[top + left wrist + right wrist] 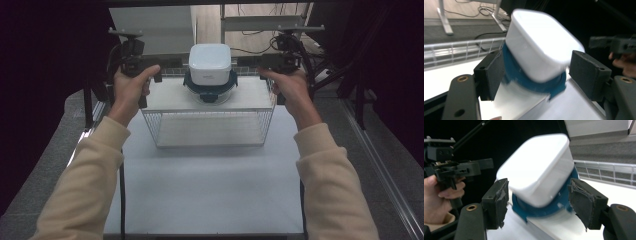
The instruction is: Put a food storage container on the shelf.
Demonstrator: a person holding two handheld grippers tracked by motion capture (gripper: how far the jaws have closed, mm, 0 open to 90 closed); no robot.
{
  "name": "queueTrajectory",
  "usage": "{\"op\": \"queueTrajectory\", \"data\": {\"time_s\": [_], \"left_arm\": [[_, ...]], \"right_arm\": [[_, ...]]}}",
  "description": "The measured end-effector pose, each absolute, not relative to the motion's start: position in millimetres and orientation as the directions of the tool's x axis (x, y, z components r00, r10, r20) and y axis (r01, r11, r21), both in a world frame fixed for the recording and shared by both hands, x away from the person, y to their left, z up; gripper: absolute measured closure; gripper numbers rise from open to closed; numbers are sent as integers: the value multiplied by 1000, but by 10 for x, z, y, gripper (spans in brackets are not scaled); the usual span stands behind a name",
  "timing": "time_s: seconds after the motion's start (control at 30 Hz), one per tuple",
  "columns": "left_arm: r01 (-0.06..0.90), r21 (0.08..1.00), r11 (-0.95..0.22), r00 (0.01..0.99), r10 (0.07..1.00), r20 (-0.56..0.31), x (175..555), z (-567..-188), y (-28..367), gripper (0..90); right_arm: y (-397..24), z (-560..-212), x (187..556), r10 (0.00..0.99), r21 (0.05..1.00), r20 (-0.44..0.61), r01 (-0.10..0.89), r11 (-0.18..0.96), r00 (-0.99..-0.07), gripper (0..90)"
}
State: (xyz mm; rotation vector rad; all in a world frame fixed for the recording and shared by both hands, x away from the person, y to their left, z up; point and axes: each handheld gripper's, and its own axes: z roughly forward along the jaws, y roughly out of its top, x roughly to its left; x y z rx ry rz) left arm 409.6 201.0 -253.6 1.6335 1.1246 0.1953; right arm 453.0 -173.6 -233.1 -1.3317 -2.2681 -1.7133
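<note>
The white container [210,62] sits upside down on its dark blue lid [210,91], on top of the wire rack [209,117]. In each gripper view it lies between that gripper's fingers, which stand open and clear of its sides, holding nothing. The left gripper [159,73] is just left of the container, the right gripper [262,73] just right of it. The rack stands at the far side of the desk [210,185]

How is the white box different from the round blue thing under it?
The white box is tall and squarish with rounded corners; the blue lid is flat and round. The white box sits on top; the blue lid lies beneath it on the wire rack. Both rest between the open hand-held grippers.
</note>
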Motion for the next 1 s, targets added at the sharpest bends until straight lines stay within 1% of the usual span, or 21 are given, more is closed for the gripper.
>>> {"op": "queueTrajectory", "data": {"time_s": [0.13, 0.23, 0.3, 0.4, 0.5, 0.63, 0.7, 0.83, 0.93, 1.0], "left_arm": [[534, 845, -35, 580, 742, -336, 3816, -2636, 2011, 260], [536, 842, -64, 600, 730, -327, 3662, -2731, 1993, 249], [532, 842, -92, 606, 736, -303, 3533, -2809, 1969, 242], [527, 844, -100, 615, 730, -297, 3375, -2933, 1968, 236], [531, 839, -117, 617, 732, -289, 3198, -3130, 1973, 230], [539, 830, -143, 613, 742, -270, 2998, -3427, 1985, 227], [553, 820, -146, 604, 748, -275, 2919, -3589, 2009, 225], [585, 798, -146, 574, 769, -280, 2832, -3892, 2065, 225], [602, 782, -162, 551, 793, -259, 2771, -4097, 2081, 225], [616, 770, -165, 545, 795, -265, 2729, -4214, 2088, 223]], "right_arm": [[-1851, -2430, 4301, 638, 797, 416, 598, 88, -648, 313], [-1919, -2513, 4124, 657, 809, 361, 572, 133, -662, 311], [-1962, -2584, 4006, 658, 814, 344, 562, 147, -670, 311], [-2012, -2704, 3843, 655, 800, 352, 578, 161, -669, 312], [-2050, -2834, 3655, 665, 804, 311, 561, 196, -679, 311], [-2089, -3088, 3413, 658, 809, 289, 545, 219, -695, 300], [-2107, -3272, 3307, 648, 809, 285, 539, 232, -706, 294], [-2189, -3595, 3199, 641, 793, 321, 569, 220, -697, 283], [-2229, -3809, 3130, 658, 780, 305, 577, 243, -689, 274], [-2253, -3939, 3087, 672, 772, 293, 583, 254, -680, 271]]}}
